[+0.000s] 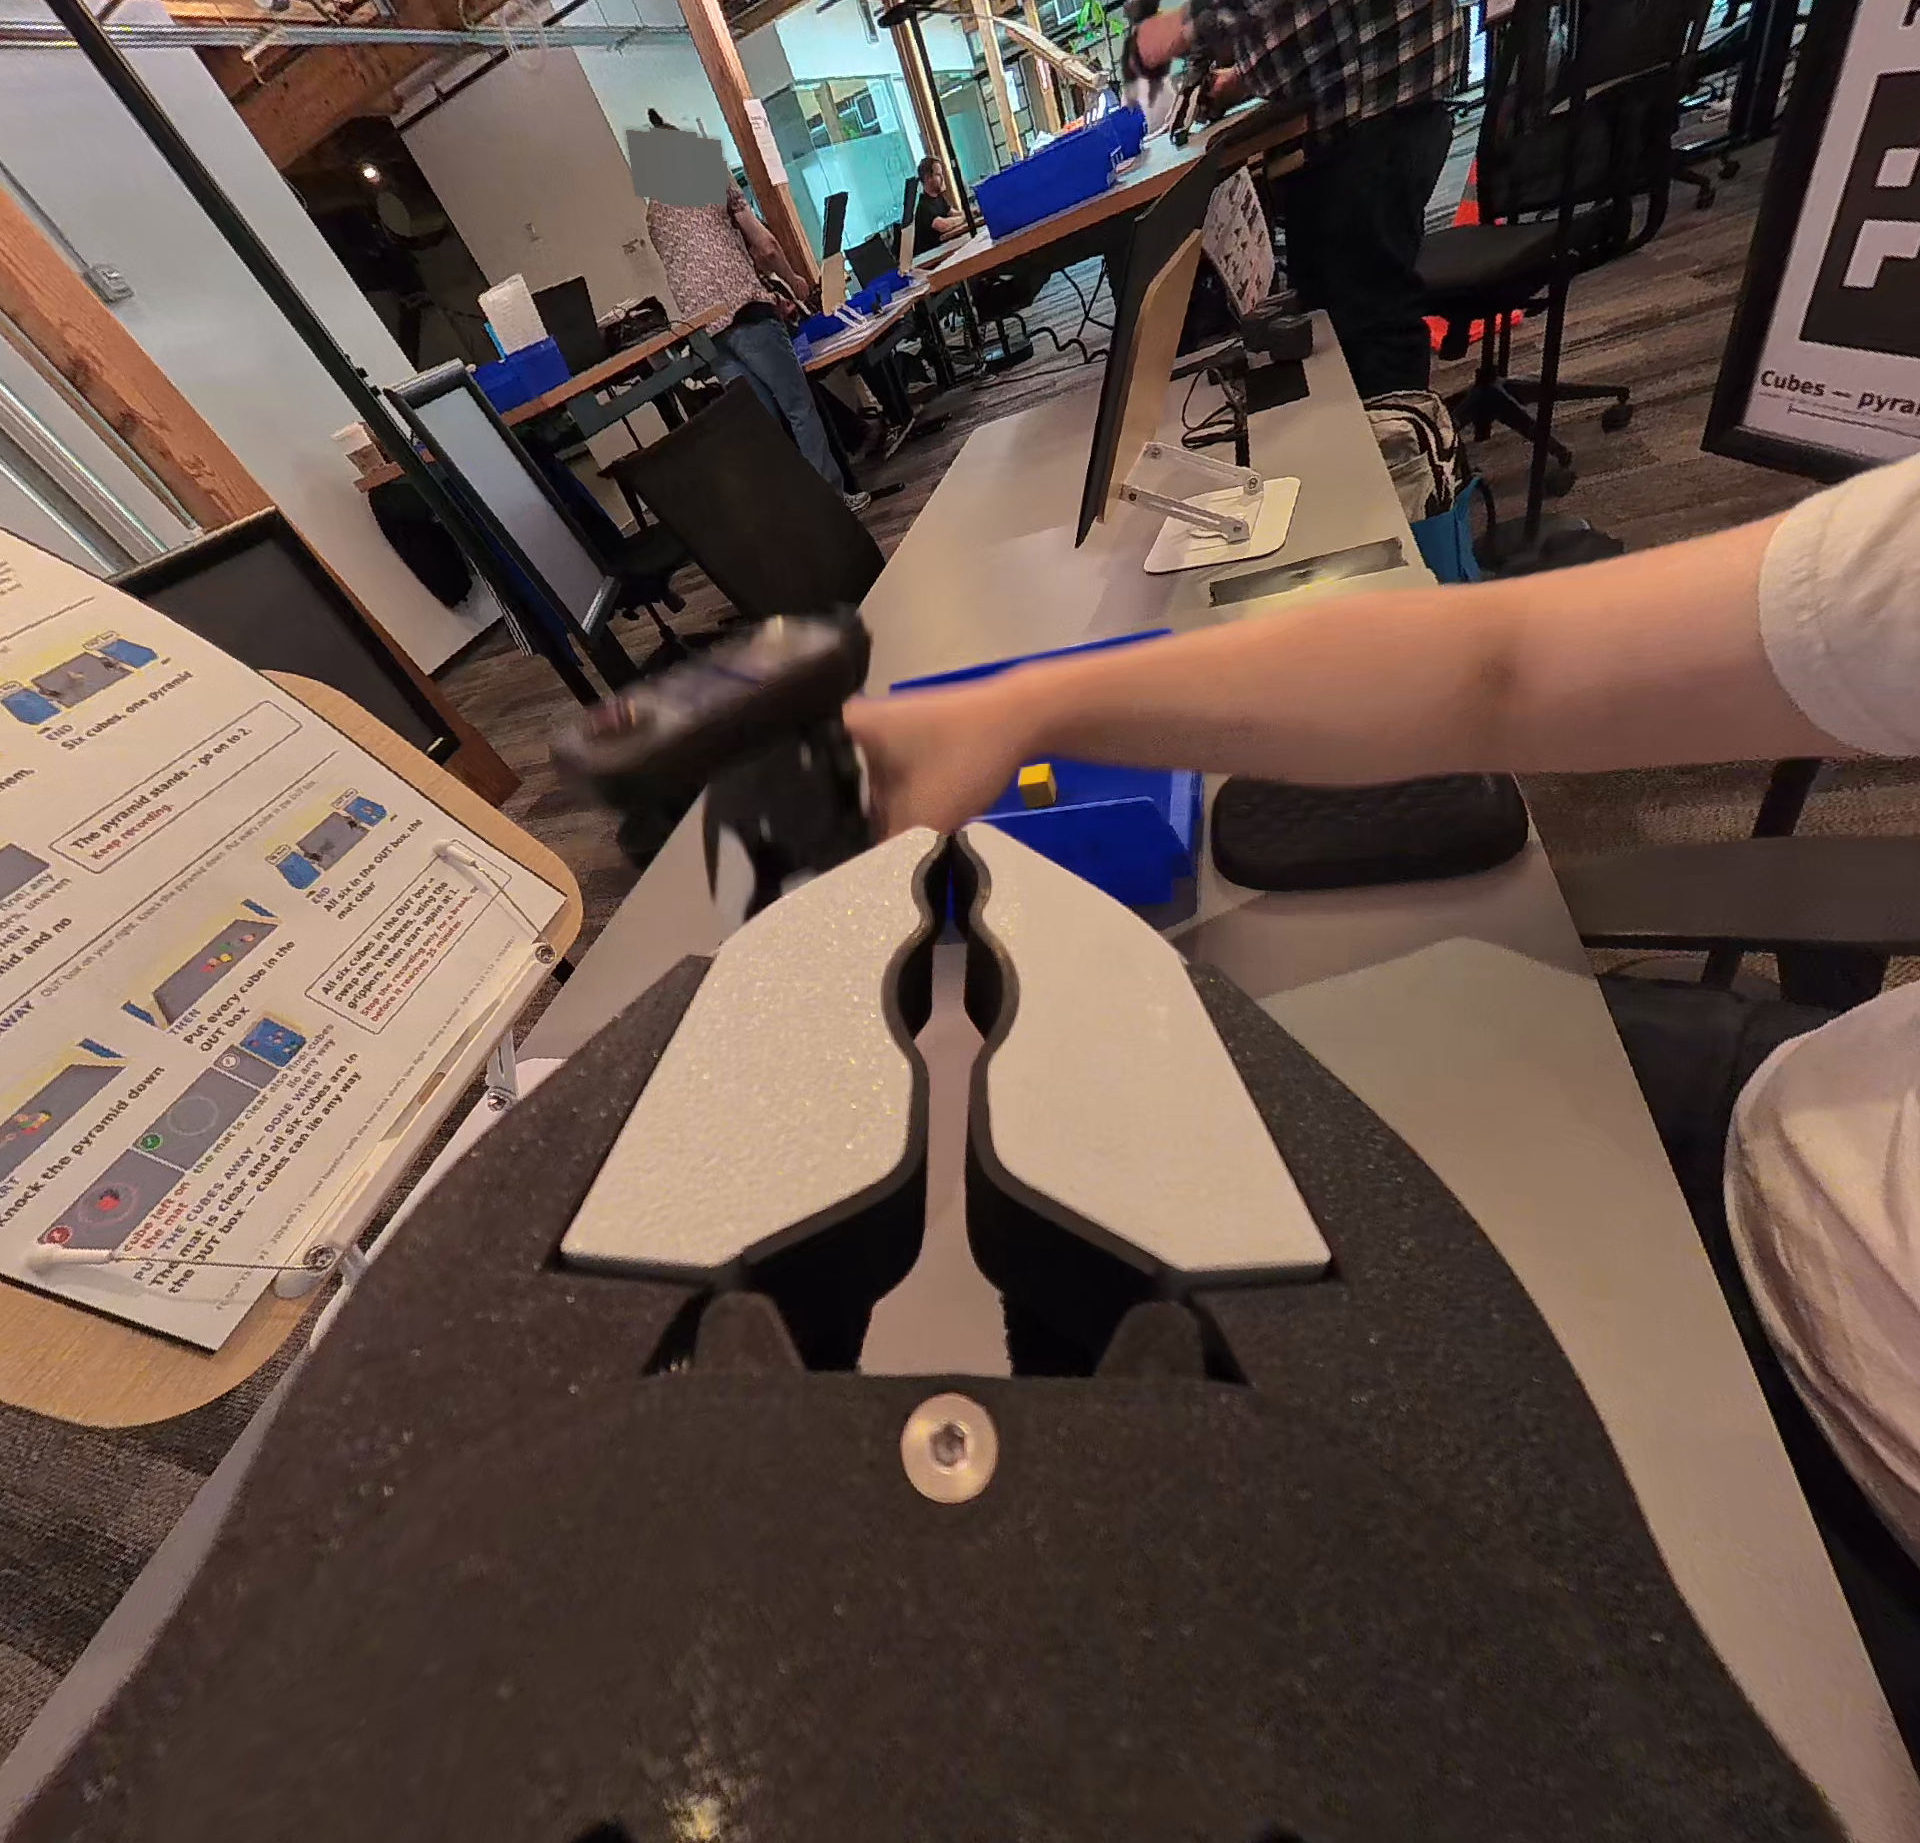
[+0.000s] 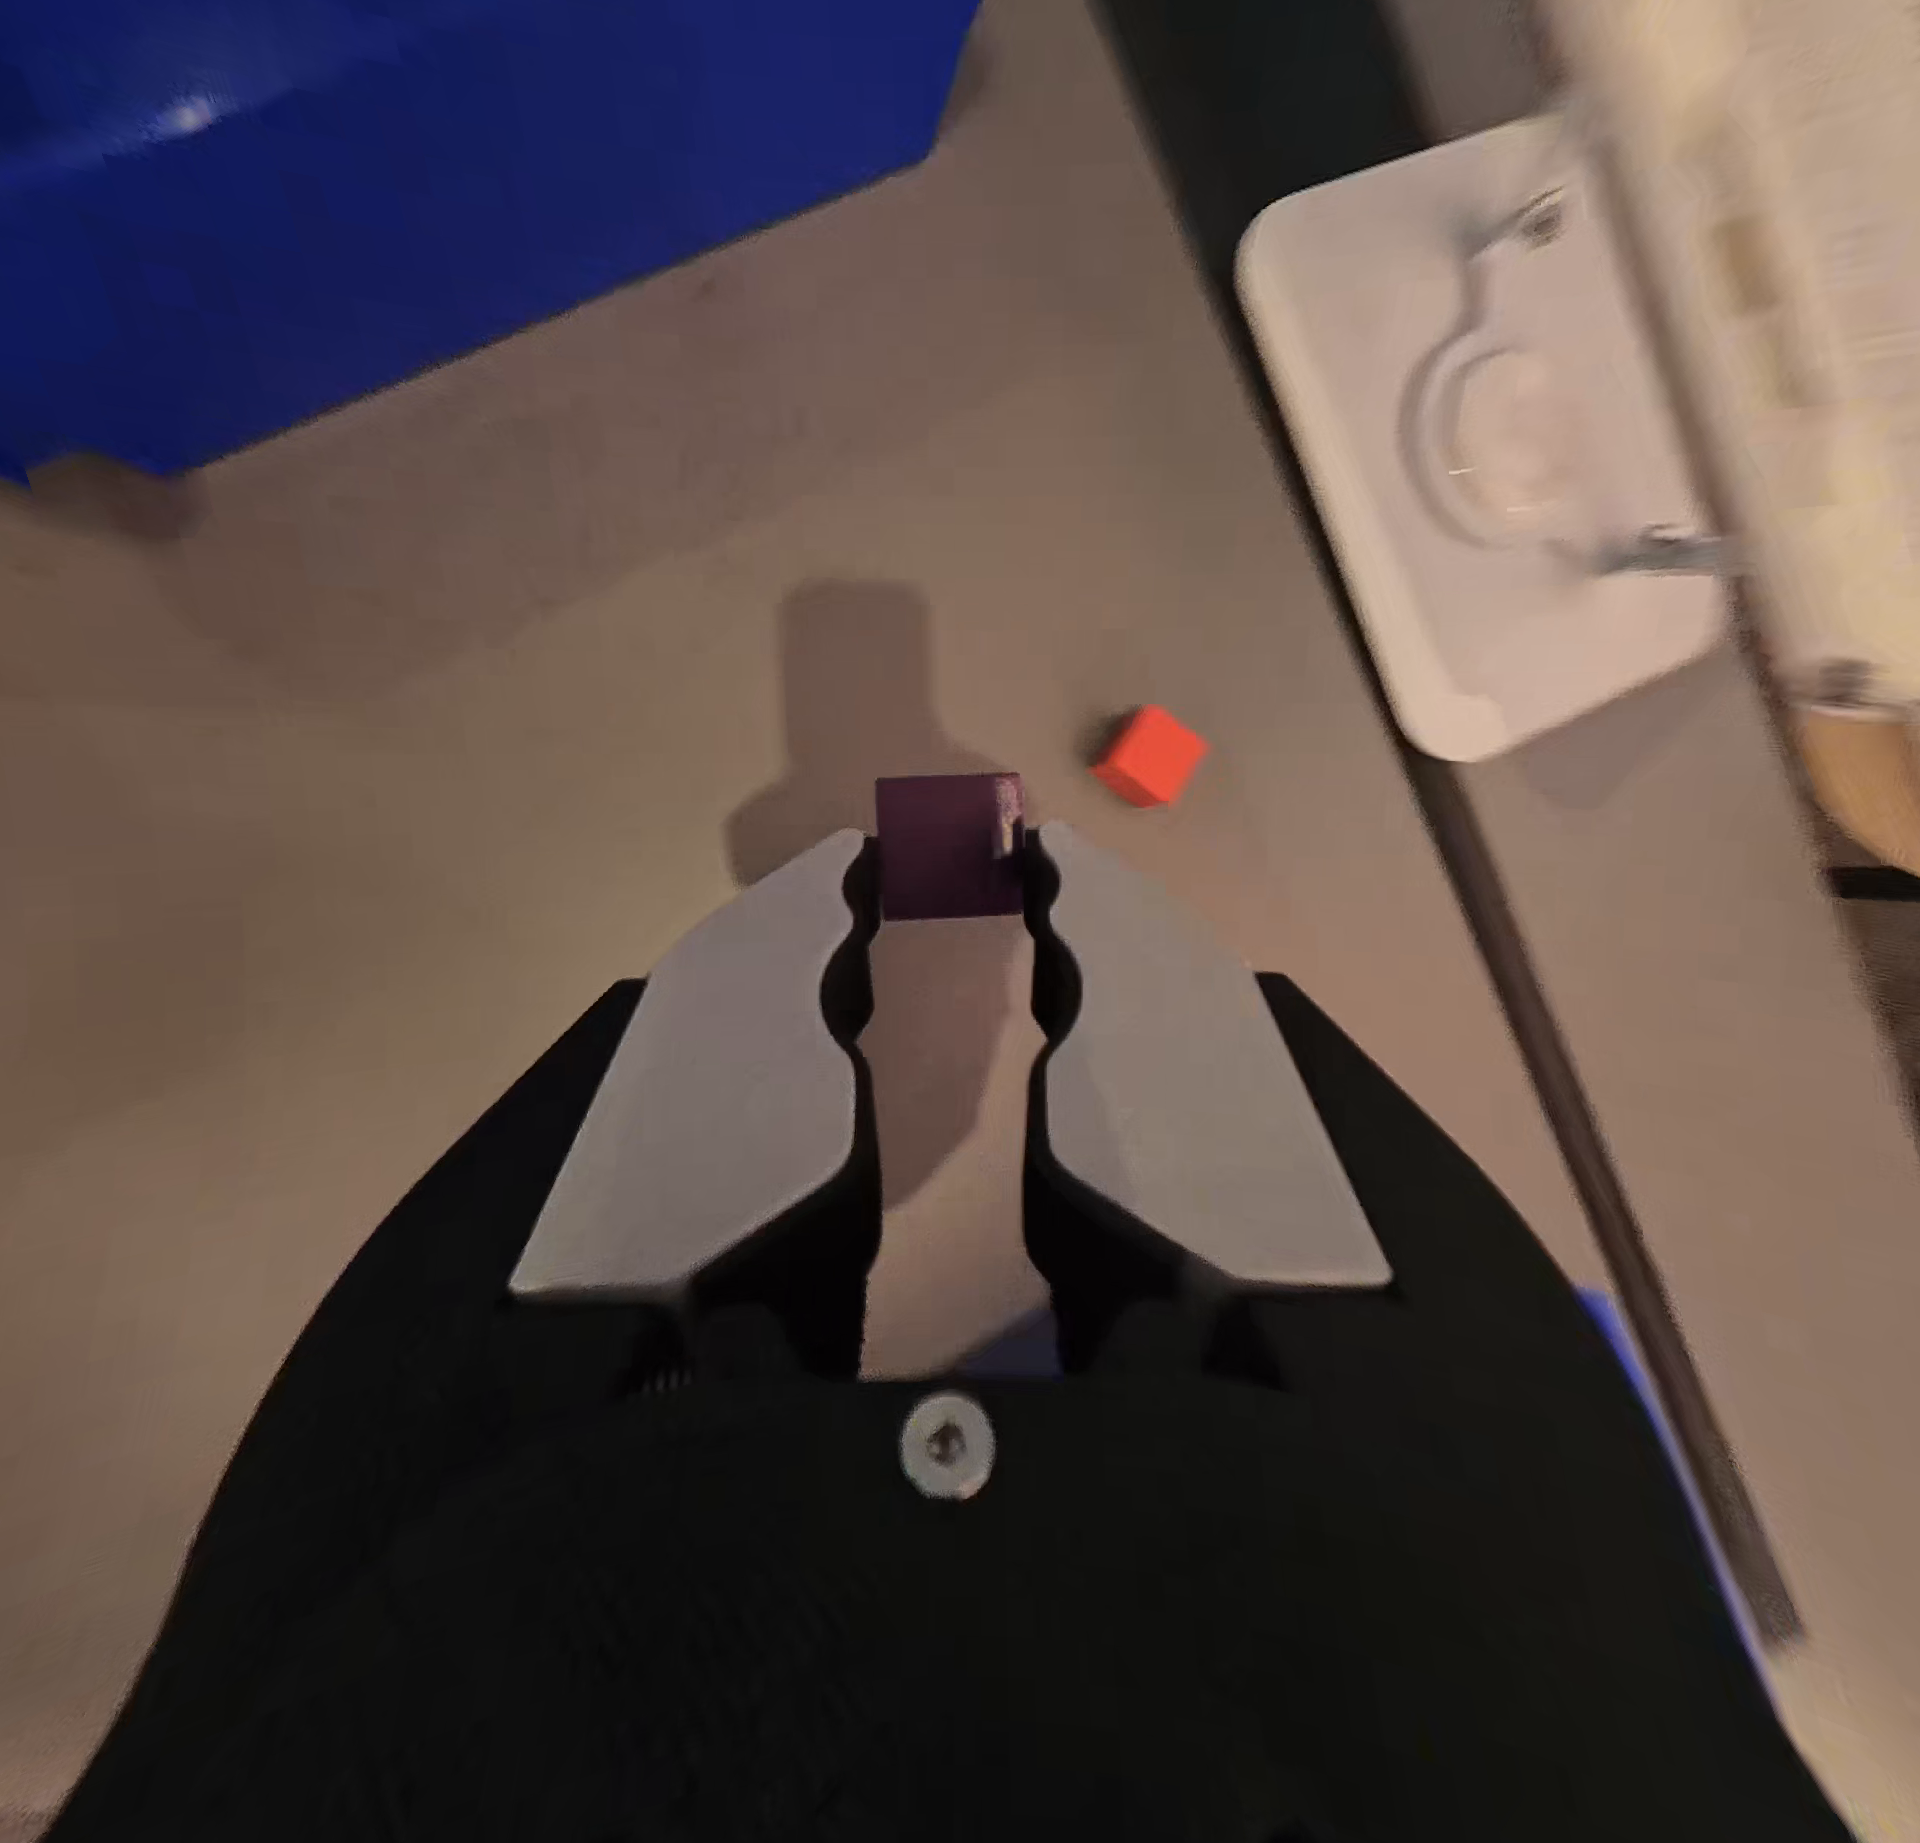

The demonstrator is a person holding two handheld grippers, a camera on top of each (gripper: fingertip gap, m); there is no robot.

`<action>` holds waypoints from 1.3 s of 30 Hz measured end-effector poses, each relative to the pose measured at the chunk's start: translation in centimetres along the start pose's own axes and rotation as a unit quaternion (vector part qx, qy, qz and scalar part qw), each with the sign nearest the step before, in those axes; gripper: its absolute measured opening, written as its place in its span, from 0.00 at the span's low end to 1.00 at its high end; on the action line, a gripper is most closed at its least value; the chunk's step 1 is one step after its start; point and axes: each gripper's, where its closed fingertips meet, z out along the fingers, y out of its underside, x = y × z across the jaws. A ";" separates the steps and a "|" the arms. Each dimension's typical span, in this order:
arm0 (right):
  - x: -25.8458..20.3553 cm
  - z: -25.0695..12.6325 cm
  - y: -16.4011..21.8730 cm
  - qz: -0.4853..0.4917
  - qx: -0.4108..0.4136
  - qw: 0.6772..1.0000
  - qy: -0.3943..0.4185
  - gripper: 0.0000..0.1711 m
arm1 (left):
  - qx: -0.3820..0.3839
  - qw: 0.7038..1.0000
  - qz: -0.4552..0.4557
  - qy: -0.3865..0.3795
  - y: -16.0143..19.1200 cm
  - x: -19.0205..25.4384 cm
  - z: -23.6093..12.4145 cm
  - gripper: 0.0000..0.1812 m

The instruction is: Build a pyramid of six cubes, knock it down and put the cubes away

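My right gripper (image 2: 951, 843) hangs above the grey bench (image 2: 436, 858), its fingers (image 2: 1164, 1045) clamped on a purple cube (image 2: 943, 851) held at the tips. A red cube (image 2: 1148, 754) lies loose on the bench just beyond and to the right of the held one, near a white stand base (image 2: 1382, 505) by the bench's edge. A blue bin (image 2: 416, 193) sits ahead to the left, the likely home for the purple cube. My left gripper (image 1: 953, 843) waits farther back with its fingers (image 1: 800, 1045) together and holding nothing; past them a second blue bin (image 1: 1091, 837) holds a yellow cube (image 1: 1036, 784). The right hand is plainly nearer the red cube.
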 end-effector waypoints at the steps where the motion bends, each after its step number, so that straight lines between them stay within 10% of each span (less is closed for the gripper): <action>1: 1.1 -2.5 -0.4 0.005 0.013 1.000 0.019 0.16 | -0.001 1.000 0.000 0.000 0.0 0.0 0.1 0.00; 9: 9.2 -14.0 9.3 0.147 0.012 0.977 0.151 0.16 | -0.015 1.000 0.005 0.007 0.3 0.6 1.0 0.00; 16: 8.3 -7.7 25.5 0.272 -0.080 0.952 0.113 0.17 | -0.015 1.000 0.007 0.012 0.2 1.1 1.3 0.00; 23: 6.5 -3.5 30.8 0.300 -0.118 0.942 0.092 0.17 | -0.021 1.000 0.004 0.018 0.5 1.2 1.8 0.00; 28: 7.3 -6.0 27.9 0.267 -0.086 0.954 0.111 0.19 | -0.016 1.000 0.005 0.014 0.3 1.0 1.7 0.00; 34: 8.5 -14.0 8.4 0.124 0.081 0.975 0.169 0.19 | -0.022 1.000 0.000 0.010 0.7 0.5 2.0 0.00; 39: 6.1 -6.6 0.4 0.054 0.044 0.991 0.113 0.23 | -0.032 0.999 0.001 0.013 1.1 0.7 2.3 0.00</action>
